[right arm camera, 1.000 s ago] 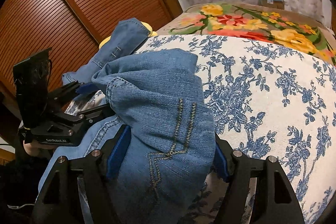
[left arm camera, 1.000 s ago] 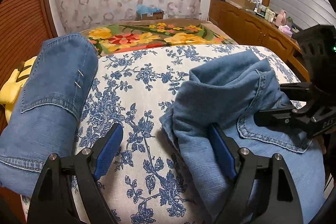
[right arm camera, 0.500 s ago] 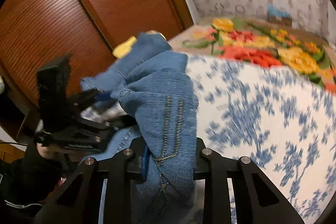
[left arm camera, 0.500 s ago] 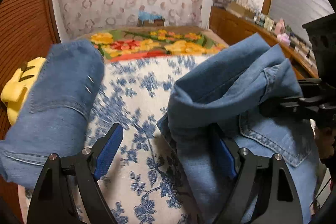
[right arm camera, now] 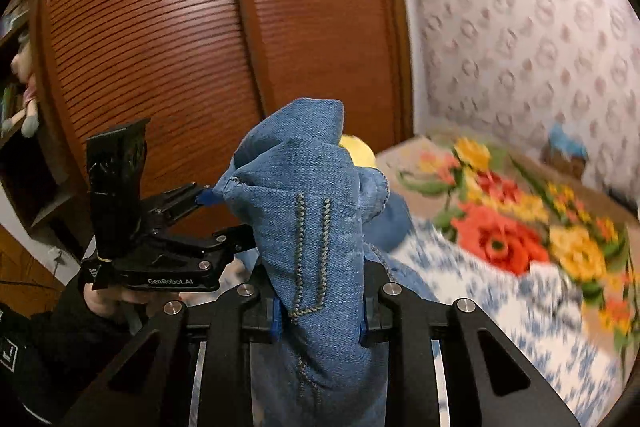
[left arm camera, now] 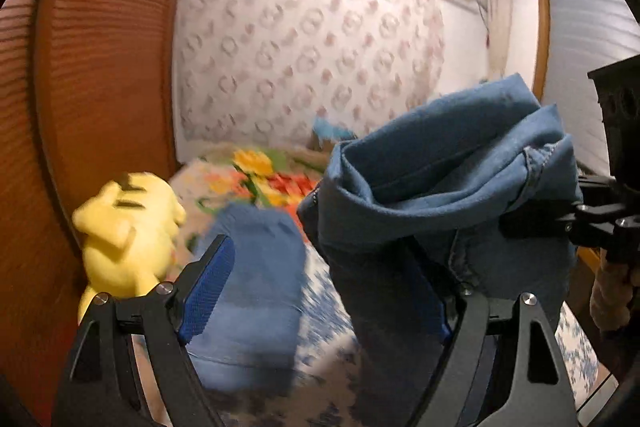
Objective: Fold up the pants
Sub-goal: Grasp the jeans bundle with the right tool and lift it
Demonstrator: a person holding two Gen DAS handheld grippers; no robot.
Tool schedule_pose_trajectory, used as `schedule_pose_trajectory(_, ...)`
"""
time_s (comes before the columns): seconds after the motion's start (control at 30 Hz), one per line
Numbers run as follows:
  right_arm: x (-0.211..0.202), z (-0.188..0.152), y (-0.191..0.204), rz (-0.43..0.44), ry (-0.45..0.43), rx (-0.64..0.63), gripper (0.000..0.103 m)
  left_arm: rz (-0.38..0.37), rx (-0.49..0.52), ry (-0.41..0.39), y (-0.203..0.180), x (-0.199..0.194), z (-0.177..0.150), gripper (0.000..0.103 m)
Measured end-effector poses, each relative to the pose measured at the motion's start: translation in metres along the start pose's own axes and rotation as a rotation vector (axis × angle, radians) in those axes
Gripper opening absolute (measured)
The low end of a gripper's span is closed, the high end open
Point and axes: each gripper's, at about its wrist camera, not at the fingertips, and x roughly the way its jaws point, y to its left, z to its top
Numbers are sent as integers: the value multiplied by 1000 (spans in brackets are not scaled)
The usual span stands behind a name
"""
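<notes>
Above floral bedding (right arm camera: 500, 311), right claw (right arm camera: 320, 323) pinches jeans (right arm camera: 316, 227); left claw (left arm camera: 320, 291) gapes wide around denim.

Both grippers are built of matte black frames studded with silver screws, and blue textured pads (left arm camera: 206, 289) are fitted inside the fingers. White "GenRobot.AI" lettering (right arm camera: 170, 281) is printed on the left gripper (right arm camera: 218, 217). A black sleeve (right arm camera: 52, 339) is worn.

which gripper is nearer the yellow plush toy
Left. The left gripper has the yellow plush toy just beside its finger; the right gripper sees it behind the jeans.
</notes>
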Motion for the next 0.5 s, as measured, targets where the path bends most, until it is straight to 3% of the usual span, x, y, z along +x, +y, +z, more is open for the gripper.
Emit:
schedule_pose_trajectory(0.13,18,30,18,43,-23,-28,27,58,-3,-62,28,-21,24,84)
schedule_pose_trajectory(0.33,62,68,34,178,-79,-18,27,173,-8,-140,75,-46,52,84)
schedule_pose_trajectory(0.5,119,68,1,226,-147,105,27,228,-4,-131,113,-35,65,84)
